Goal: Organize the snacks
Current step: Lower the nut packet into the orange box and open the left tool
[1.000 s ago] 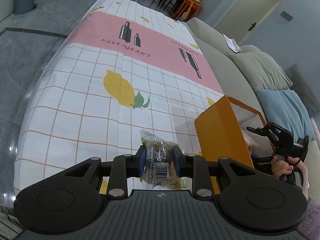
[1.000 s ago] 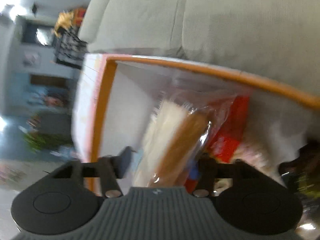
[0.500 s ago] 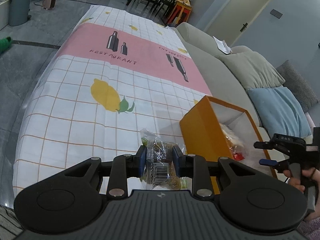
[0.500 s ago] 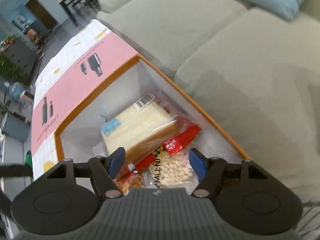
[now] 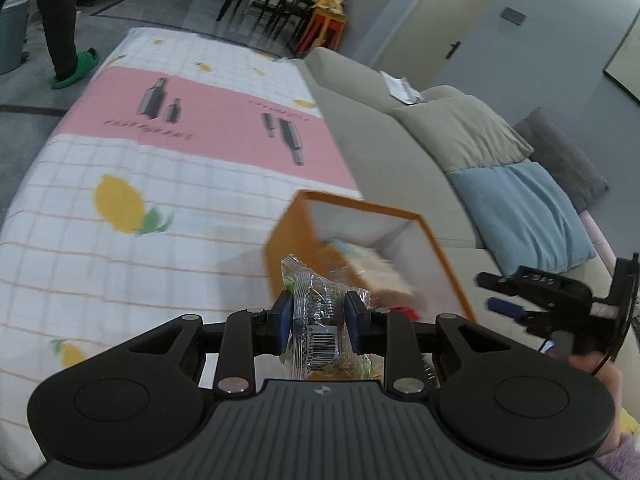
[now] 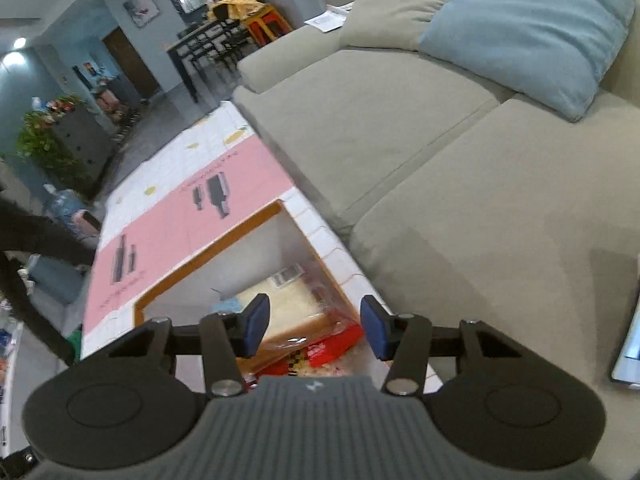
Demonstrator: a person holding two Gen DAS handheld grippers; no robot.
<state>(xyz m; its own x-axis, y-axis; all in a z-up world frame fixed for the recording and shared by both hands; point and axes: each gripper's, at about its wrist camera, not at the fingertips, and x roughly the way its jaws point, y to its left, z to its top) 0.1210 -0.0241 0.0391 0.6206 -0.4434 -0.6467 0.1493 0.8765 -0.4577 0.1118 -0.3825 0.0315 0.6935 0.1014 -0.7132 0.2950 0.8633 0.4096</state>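
Observation:
My left gripper (image 5: 318, 322) is shut on a clear snack packet (image 5: 316, 316) with a barcode, held above the table just left of the orange box (image 5: 288, 236). The box stands open at the table's right edge by the sofa. In the right wrist view the box (image 6: 208, 256) holds a wrapped bread slice (image 6: 296, 308) and a red packet (image 6: 332, 350). My right gripper (image 6: 314, 326) is open and empty, above the box's near end. It also shows in the left wrist view (image 5: 532, 300), right of the box.
The table wears a checked cloth (image 5: 120, 168) with a pink band and lemons. A beige sofa (image 6: 440, 160) with a blue cushion (image 6: 528, 32) runs along the right side. A person's legs (image 5: 64, 28) stand at the far left of the table.
My left gripper has carried the packet right, toward the orange box. My right gripper has let go of the bread, lifted out of the box and drawn back.

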